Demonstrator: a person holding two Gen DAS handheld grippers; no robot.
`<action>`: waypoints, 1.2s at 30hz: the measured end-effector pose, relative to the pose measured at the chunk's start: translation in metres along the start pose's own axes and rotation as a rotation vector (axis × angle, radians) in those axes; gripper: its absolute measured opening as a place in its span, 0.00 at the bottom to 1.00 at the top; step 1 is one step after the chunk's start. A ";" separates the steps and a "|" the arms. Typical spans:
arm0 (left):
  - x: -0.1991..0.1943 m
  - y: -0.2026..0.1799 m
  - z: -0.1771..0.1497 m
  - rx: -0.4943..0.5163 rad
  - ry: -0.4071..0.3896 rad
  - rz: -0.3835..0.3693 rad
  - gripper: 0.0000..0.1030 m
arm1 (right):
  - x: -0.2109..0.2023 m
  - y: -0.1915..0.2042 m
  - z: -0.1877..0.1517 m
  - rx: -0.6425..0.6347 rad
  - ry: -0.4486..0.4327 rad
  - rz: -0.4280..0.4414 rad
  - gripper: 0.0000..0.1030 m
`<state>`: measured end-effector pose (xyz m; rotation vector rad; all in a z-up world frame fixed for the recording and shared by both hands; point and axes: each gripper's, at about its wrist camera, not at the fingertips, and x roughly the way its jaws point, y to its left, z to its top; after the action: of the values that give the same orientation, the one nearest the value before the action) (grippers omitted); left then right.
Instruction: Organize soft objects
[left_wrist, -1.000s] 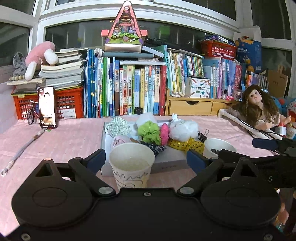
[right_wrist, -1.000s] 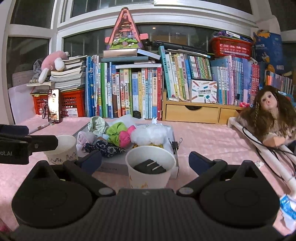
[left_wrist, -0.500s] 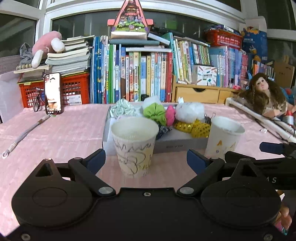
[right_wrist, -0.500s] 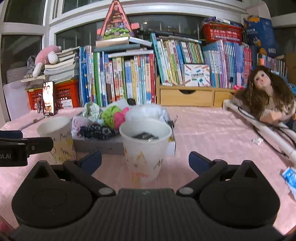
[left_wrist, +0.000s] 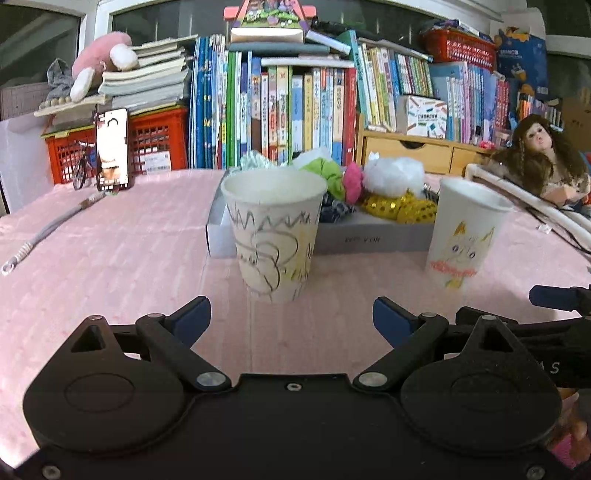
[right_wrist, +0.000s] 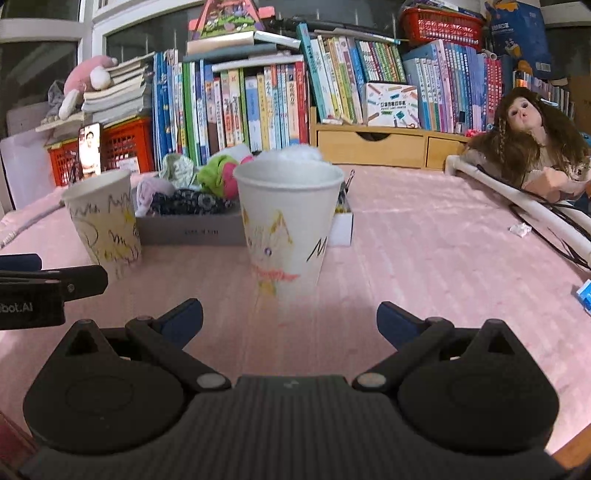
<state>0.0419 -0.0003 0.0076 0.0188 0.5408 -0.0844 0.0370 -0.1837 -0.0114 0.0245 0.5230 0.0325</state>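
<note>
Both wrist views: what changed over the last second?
Both open grippers came down to cup height: the left gripper faces the scribbled cup, the right gripper the cat cup. Nothing gripped. Cups and the box of scrunchies stayed put.

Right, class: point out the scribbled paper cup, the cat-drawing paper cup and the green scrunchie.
scribbled paper cup (left_wrist: 273, 236), left wrist view, on its front wall.
cat-drawing paper cup (right_wrist: 286, 229), right wrist view, on its front wall.
green scrunchie (left_wrist: 328, 177), left wrist view, on its ruffled fabric.
</note>
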 end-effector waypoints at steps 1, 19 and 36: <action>0.002 0.000 -0.002 -0.004 0.006 0.001 0.91 | 0.001 0.001 -0.001 -0.005 0.007 -0.001 1.00; 0.022 -0.003 -0.013 -0.010 0.076 0.008 0.94 | 0.008 0.005 -0.006 -0.034 0.062 -0.017 1.00; 0.026 -0.004 -0.013 0.002 0.086 0.022 1.00 | 0.009 0.005 -0.004 -0.036 0.073 -0.016 1.00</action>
<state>0.0573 -0.0053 -0.0165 0.0303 0.6267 -0.0626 0.0422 -0.1782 -0.0189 -0.0156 0.5953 0.0273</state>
